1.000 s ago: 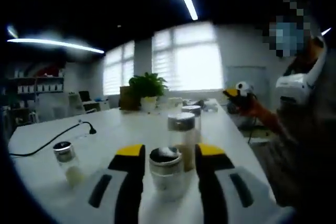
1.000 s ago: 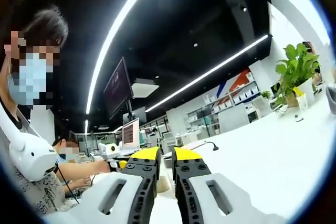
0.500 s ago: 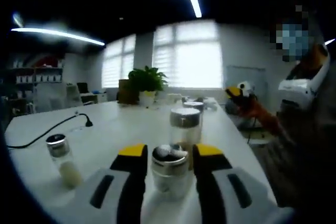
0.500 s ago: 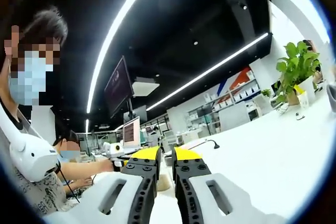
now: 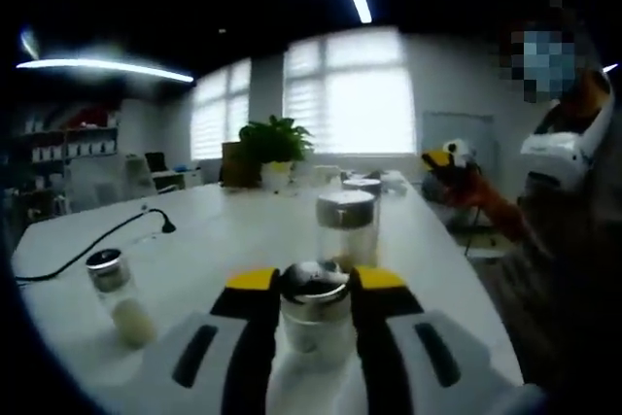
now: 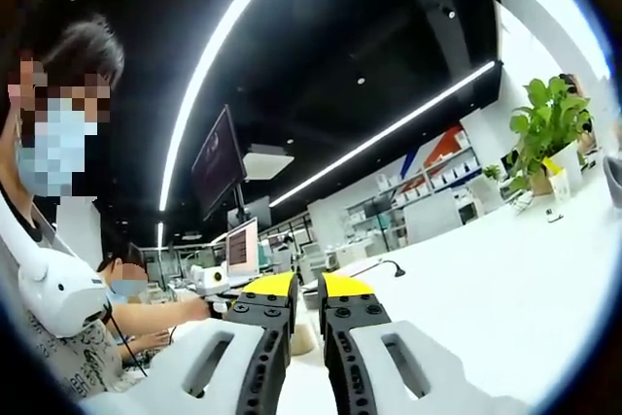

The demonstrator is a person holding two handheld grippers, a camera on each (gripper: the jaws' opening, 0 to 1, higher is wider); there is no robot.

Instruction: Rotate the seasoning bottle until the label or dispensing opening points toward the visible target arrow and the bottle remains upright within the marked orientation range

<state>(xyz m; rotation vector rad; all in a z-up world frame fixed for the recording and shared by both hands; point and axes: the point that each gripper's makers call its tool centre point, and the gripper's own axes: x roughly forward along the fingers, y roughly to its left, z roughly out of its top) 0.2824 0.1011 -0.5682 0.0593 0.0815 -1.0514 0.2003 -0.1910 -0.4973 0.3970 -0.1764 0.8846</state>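
Note:
A small clear seasoning bottle with a round metal cap stands upright on the white table. It sits between the yellow-tipped jaws of my left gripper, which press against both of its sides. No arrow mark is visible on the table. In the left gripper view my right gripper is small at the right, held up in a hand away from the table. In its own view the right gripper has its jaws almost together with nothing between them.
A taller metal-capped jar stands just behind the held bottle, another jar farther back. A small bottle with pale contents stands at the left near a black cable. A potted plant sits at the far edge. A person stands at the right.
The left gripper's jaws have drawn in from either side of the bottle until they touch it. The view shifted slightly. The right gripper has stayed put.

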